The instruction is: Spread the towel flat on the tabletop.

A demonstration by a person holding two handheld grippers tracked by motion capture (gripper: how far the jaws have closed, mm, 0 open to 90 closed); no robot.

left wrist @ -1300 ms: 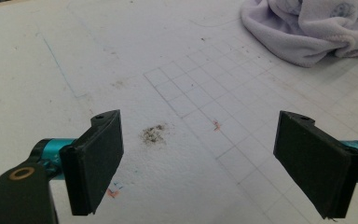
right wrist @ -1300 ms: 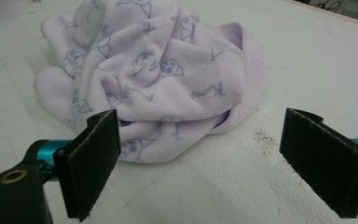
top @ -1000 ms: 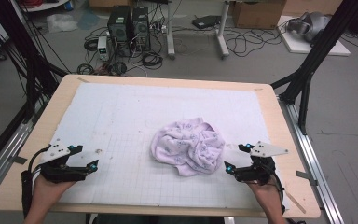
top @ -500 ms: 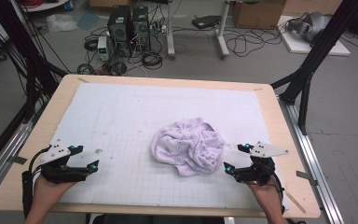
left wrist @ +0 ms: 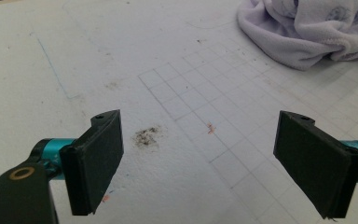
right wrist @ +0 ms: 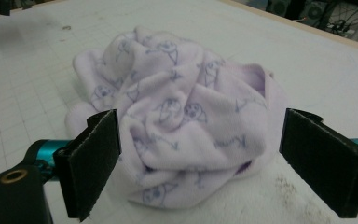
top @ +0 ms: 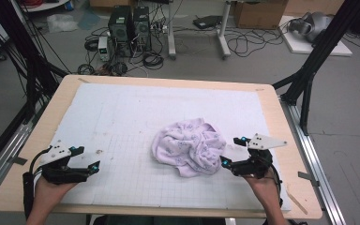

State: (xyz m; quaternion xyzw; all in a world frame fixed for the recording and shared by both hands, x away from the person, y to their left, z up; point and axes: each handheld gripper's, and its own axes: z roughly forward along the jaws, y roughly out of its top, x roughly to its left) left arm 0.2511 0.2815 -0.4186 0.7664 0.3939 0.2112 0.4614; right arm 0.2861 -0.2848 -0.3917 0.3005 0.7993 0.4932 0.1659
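Observation:
A crumpled lilac fleece cloth (top: 190,147) with small printed figures lies bunched right of the mat's middle. My right gripper (top: 229,151) sits just off its right edge, open, jaws wide apart. In the right gripper view the cloth (right wrist: 182,126) lies straight ahead of the spread jaws, close to them but not between them. My left gripper (top: 88,158) rests near the front left of the mat, open and holding nothing, well away from the cloth. In the left gripper view the cloth (left wrist: 307,30) lies far off at the upper right.
A white gridded mat (top: 136,112) covers the wooden table (top: 290,154). A dark smudge (left wrist: 145,136) marks the mat ahead of the left gripper. Black frame posts stand at both table sides; computers and cables lie on the floor beyond the far edge.

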